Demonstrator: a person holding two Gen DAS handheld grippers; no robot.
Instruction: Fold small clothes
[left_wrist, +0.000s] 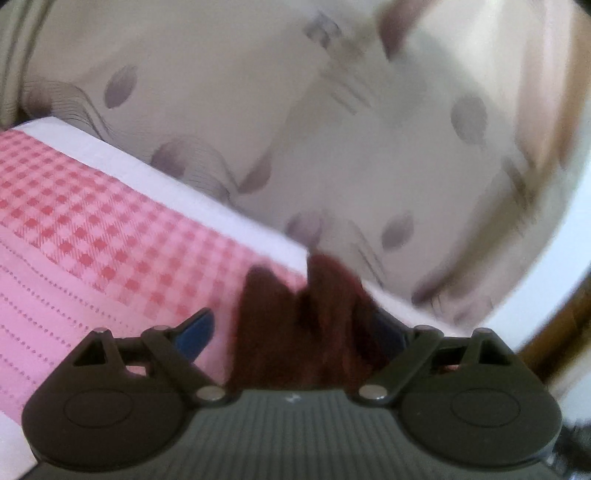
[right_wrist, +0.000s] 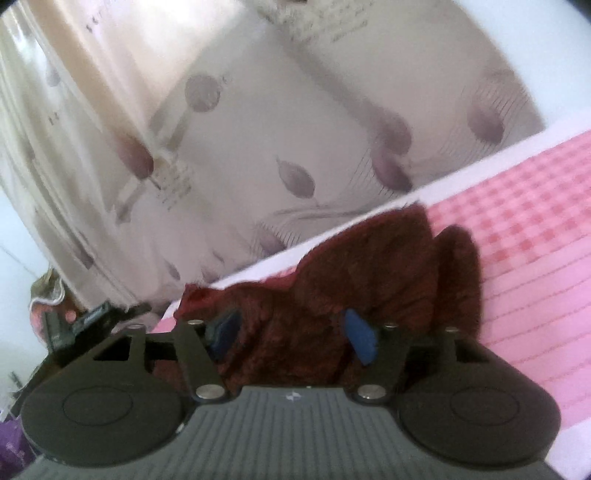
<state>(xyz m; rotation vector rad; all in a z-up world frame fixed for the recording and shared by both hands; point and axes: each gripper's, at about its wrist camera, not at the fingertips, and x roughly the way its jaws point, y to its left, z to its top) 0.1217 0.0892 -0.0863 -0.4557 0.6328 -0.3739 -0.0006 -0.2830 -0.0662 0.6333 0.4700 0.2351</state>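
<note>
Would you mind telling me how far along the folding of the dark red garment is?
Done: the garment lies bunched on the pink bedspread, with no neat fold visible. In hand: it sits between the pads of both the left gripper and the right gripper, neither clearly pinching. Left: flattening and folding.

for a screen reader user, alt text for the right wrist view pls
A dark red fuzzy garment lies bunched on a pink checked bedcover, between the right gripper's open blue fingers. Behind hangs a leaf-print curtain.
</note>
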